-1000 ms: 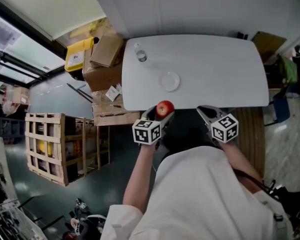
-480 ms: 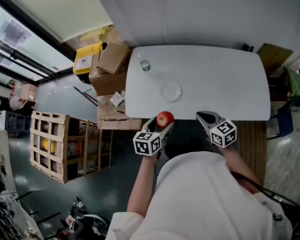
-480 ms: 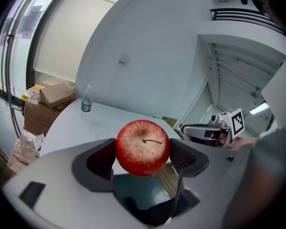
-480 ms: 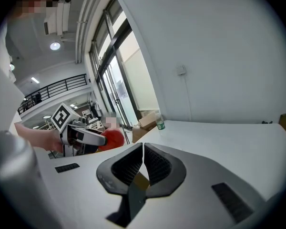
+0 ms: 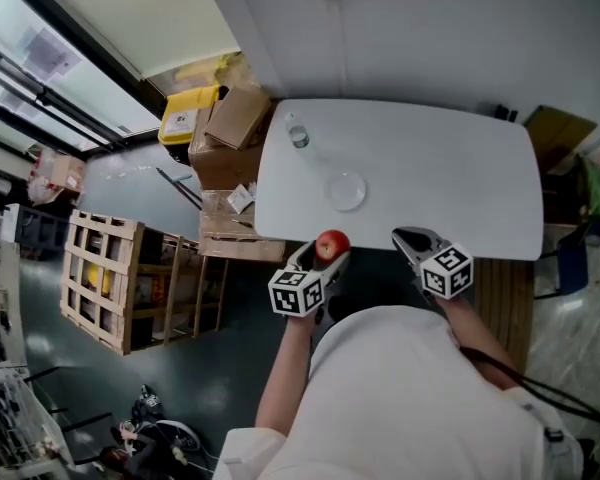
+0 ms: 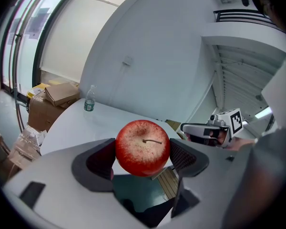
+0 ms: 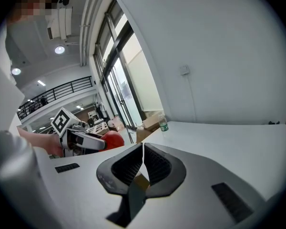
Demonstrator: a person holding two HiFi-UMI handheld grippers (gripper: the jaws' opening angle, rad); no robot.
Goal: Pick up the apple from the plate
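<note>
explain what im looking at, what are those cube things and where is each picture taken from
No robot: a person holds a hand-held gripper in each hand; the marker cubes are part of them. The top-down picture is from a camera on the person's head; the other two are from cameras on each one, looking along its jaws. On the white table stand an empty clear plate and a water bottle. The left hand-held gripper is shut on a red apple, near the table's front edge. The right hand-held gripper is shut, holding nothing.

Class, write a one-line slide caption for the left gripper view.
Left gripper holds a red apple between its jaws, white table and water bottle beyond.
</note>
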